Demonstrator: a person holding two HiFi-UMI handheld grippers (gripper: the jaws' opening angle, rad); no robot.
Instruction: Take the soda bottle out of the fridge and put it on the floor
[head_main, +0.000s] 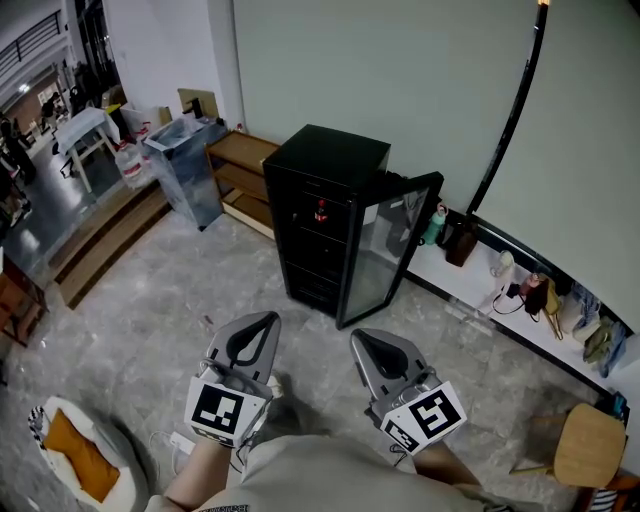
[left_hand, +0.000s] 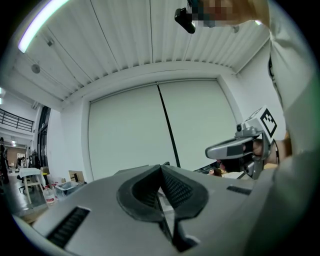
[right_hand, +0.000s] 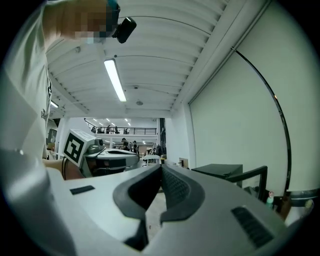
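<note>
A small black fridge (head_main: 330, 215) stands on the stone floor ahead of me, its glass door (head_main: 385, 250) swung open to the right. Inside, on an upper shelf, a soda bottle with a red label (head_main: 321, 212) shows. My left gripper (head_main: 266, 318) and right gripper (head_main: 357, 338) are held low and close to my body, well short of the fridge. Both are shut with nothing between the jaws. In the right gripper view the fridge top (right_hand: 220, 172) and door edge (right_hand: 250, 176) show at the right. The left gripper view (left_hand: 161, 167) points up at the wall and ceiling.
A low wooden shelf (head_main: 240, 175) and a clear plastic bin (head_main: 185, 165) stand left of the fridge. A white ledge (head_main: 500, 300) with bottles and small items runs along the wall at right. A wooden stool (head_main: 590, 445) is at the lower right, a cushion (head_main: 70, 450) at the lower left.
</note>
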